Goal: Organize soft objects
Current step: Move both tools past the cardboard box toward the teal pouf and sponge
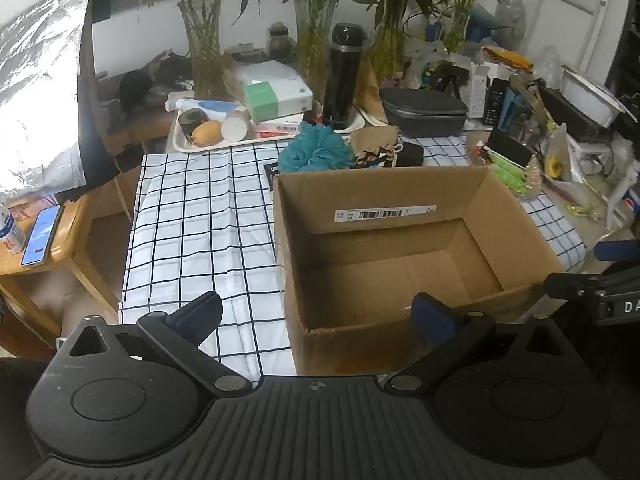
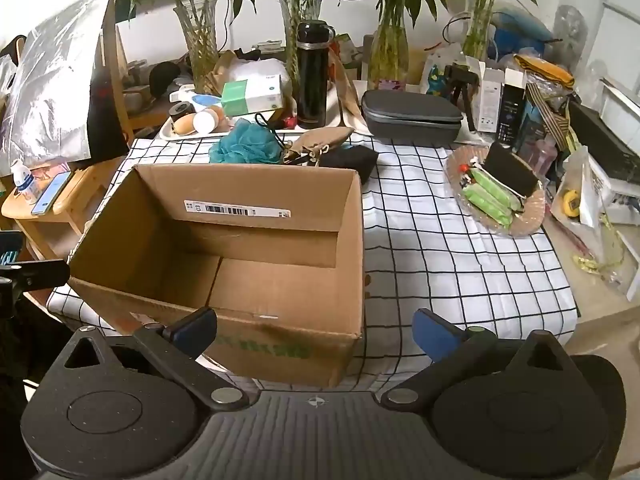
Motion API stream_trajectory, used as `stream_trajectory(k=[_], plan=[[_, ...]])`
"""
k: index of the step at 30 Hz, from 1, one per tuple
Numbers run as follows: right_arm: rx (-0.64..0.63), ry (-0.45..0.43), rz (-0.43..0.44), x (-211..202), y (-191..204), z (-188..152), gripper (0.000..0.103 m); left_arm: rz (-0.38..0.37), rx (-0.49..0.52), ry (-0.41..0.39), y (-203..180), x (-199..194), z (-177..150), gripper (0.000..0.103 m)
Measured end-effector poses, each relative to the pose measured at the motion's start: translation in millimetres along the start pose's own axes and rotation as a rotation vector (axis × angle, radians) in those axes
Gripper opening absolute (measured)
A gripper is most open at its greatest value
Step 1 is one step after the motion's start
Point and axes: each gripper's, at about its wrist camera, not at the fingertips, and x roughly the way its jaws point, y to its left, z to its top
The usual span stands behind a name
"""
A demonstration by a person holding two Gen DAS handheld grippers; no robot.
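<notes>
Both wrist views, items listed left to right. The left gripper (image 1: 316, 316) hangs with its blue-padded jaws spread wide and nothing between them; its left finger (image 1: 200, 314) sits above the black-and-white checked tablecloth (image 1: 192, 220), its right finger over the near rim of the open brown cardboard box (image 1: 400, 248). The box interior, bearing a barcode label (image 1: 386, 213), shows no contents. Beyond the box's far wall, ahead of the left gripper, lie the soft objects: a teal mesh bath sponge (image 1: 314, 150), a tan drawstring cloth pouch (image 1: 376, 142) touching it, and a black cloth bundle (image 2: 352, 160) just beside the pouch. The right gripper (image 2: 314, 334) likewise has its jaws apart and unloaded, straddling the box's near right corner. Ahead and right of it rests a clear dish of green packets (image 2: 494, 196).
</notes>
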Motion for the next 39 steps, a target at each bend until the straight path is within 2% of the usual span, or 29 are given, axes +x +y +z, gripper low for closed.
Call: stream_trajectory(k=[4, 8, 13, 14, 18, 39], plan=[[0.003, 0.008, -0.009, 4.0, -1.8, 1.4, 0.103, 0.016, 0.003, -0.018, 1.2, 1.8, -0.7, 0.103], [0.004, 0.013, -0.015, 7.3, -2.9, 2.3, 0.103, 0.031, -0.034, -0.035, 11.1, 4.1, -0.7, 0.103], [0.002, 0.016, -0.015, 8.3, -3.3, 2.7, 0.103, 0.059, -0.012, -0.036, 9.9, 7.2, 0.0, 0.103], [0.002, 0.017, -0.014, 8.8, -3.5, 2.6, 0.103, 0.062, -0.007, -0.082, 9.8, 4.8, 0.0, 0.103], [0.002, 0.024, -0.015, 11.8, -3.7, 2.3, 0.103, 0.056, -0.008, -0.096, 7.7, 6.1, 1.9, 0.103], [0.015, 0.055, -0.032, 25.7, -13.2, 9.7, 0.103, 0.035, -0.033, -0.013, 14.5, 25.1, 10.8, 0.103]])
